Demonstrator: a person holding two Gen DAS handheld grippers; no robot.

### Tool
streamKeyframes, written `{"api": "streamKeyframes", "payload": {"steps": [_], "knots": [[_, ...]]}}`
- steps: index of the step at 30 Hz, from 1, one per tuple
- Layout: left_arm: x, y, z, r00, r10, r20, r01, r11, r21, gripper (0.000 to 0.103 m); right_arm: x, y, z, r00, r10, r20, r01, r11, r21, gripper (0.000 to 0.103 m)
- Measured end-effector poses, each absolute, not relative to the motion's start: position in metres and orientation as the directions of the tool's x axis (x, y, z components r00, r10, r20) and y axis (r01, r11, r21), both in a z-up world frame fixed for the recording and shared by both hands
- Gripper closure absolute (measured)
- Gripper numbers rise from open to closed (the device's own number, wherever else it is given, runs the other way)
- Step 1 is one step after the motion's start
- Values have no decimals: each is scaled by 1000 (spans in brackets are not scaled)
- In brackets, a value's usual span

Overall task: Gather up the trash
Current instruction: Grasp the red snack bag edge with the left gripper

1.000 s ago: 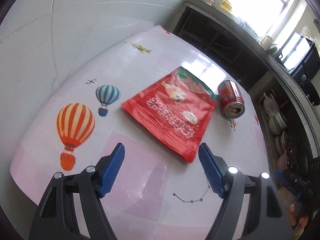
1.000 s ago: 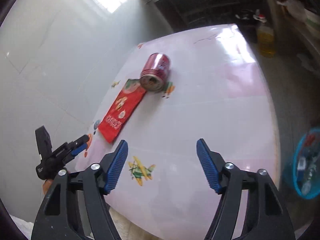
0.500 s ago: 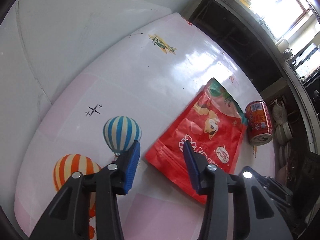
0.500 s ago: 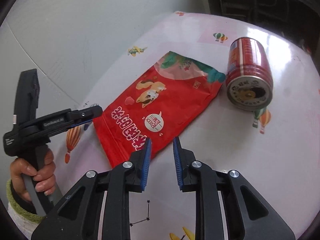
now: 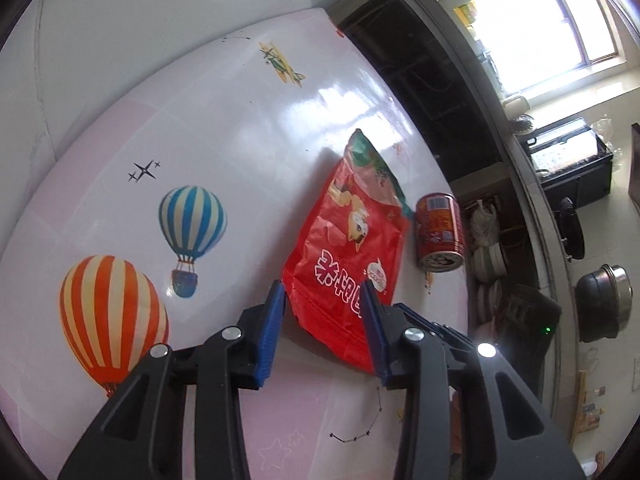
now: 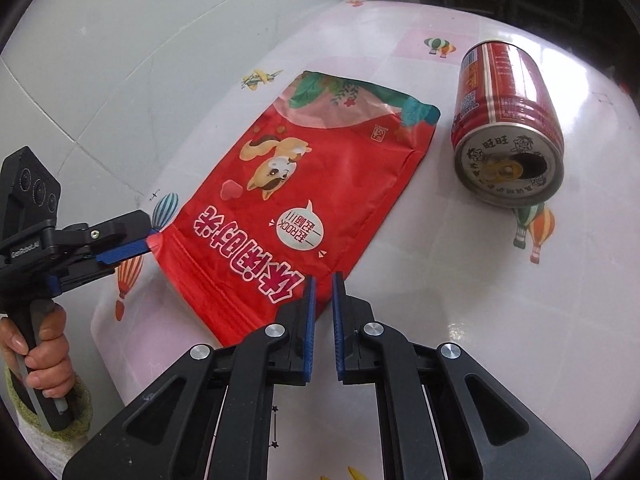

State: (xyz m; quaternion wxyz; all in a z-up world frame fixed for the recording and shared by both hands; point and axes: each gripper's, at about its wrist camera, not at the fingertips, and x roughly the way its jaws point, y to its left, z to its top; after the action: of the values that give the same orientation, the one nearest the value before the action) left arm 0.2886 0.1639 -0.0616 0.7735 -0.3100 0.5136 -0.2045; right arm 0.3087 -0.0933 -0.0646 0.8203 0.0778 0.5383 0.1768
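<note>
My left claw [image 5: 323,304] is partly open, its blue pads either side of the near end of the red snack bag [image 5: 352,248]; from the right wrist view its tip [image 6: 132,246] touches the bag's near-left corner, but I cannot tell whether it has a grip there. My right claw [image 6: 322,286] is almost closed, only a thin slit left between its pads, and it holds nothing; its tips sit right at the bag's near edge [image 6: 296,184].

The bag lies flat on the tabletop [image 6: 460,280], printed side up, its green end pointing away from me. The red drink can [image 6: 506,120] lies on its side just beside the bag's far-right corner, not touching it, opened top facing me; in the left view the can [image 5: 438,232] sits near the tabletop's right edge.

The bag's left corner lies close to the tabletop's left edge, against the white tiled wall [image 6: 100,60]. There is bare surface to the right of the bag and in front of the can.
</note>
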Motion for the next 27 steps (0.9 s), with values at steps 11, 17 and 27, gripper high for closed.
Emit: {"api": "streamKeyframes", "payload": {"steps": [11,17,27], "knots": [[235,138,-42,352,-714,-605,139,679,-721,76,259,-123,-62,305,402,-863,-286,903,319,96],[203,123,-44,384,-644,-662,155,752,-641,103,235,-148,-57,288,390,-875,-268,910,317,97],[175,111,-54,374,-625,-685,183,774,-606,103,217,-162,-35,395,426,-814,-224,904,365,94]]}}
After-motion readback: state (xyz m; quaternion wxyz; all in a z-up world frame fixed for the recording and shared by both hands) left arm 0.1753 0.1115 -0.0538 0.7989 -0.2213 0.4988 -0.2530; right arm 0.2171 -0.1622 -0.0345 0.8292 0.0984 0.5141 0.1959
